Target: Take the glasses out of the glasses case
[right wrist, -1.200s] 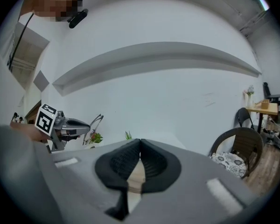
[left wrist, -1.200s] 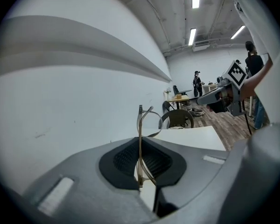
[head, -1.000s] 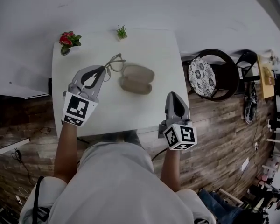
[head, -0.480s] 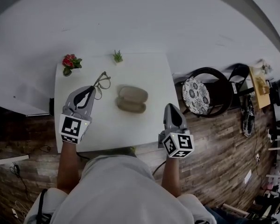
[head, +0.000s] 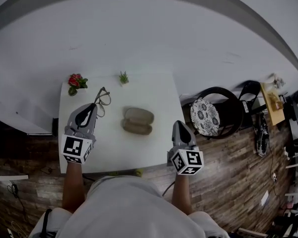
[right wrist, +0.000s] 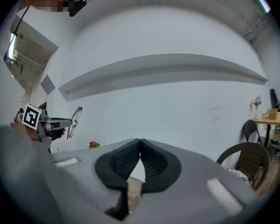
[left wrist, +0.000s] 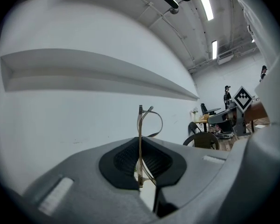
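Note:
My left gripper (head: 91,109) is shut on the glasses (head: 102,99) and holds them up above the left part of the white table (head: 159,143). In the left gripper view the thin frame of the glasses (left wrist: 141,134) stands upright, pinched between the dark pads. The beige glasses case (head: 137,120) lies open on the table's middle, to the right of the glasses. My right gripper (head: 181,127) hangs over the table's right front edge, jaws shut on nothing (right wrist: 140,146). From the right gripper view I see the glasses (right wrist: 75,120) held up at the far left.
A red flower pot (head: 75,82) stands at the table's back left corner and a small green plant (head: 123,77) at the back edge. A dark chair with a patterned cushion (head: 206,116) stands right of the table. A white wall lies behind.
My left gripper has drawn the glasses left, away from the case. The head view has tilted back, so table and grippers look smaller. The right gripper keeps its place.

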A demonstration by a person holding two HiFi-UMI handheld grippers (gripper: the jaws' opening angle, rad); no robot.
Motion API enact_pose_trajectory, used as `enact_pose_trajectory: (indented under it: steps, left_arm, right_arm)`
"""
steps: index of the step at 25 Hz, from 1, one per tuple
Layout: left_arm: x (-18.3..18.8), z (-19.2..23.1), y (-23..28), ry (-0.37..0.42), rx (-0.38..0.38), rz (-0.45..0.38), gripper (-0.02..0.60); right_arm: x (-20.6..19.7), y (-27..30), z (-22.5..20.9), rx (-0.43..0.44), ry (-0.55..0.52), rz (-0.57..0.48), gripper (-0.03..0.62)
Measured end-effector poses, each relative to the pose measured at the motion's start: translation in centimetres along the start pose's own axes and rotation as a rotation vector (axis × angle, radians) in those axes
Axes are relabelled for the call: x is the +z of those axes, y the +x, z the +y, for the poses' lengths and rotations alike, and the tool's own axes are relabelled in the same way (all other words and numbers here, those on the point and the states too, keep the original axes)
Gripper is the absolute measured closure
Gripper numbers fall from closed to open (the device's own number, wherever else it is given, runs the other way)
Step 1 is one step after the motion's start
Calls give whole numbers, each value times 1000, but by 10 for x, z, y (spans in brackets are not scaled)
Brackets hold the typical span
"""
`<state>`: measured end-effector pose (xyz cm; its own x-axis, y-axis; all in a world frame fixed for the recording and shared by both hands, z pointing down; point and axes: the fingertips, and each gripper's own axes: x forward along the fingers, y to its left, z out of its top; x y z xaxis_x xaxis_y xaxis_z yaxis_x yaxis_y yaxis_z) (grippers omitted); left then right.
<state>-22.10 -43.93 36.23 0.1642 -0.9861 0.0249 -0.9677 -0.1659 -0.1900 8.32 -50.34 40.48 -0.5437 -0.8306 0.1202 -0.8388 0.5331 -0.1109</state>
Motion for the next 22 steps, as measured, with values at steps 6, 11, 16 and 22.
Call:
enact_pose_trajectory:
  steps: [6,11,16,22]
  left_arm:
    - [10,5,-8,-9,47,-27,558]
    - [11,8,-11,-13,63,-31,558]
    - [11,11,-11,-30,73,-37,558]
    - [10,11,-9,-16,74,-37,558]
  right_arm:
    - [6,1,-2,9,-1,-6,591]
    - [5,4,1,15,-12,7,591]
    - [5,5,0,13,-14,12,591]
    - [5,8,3,31,-24,13,591]
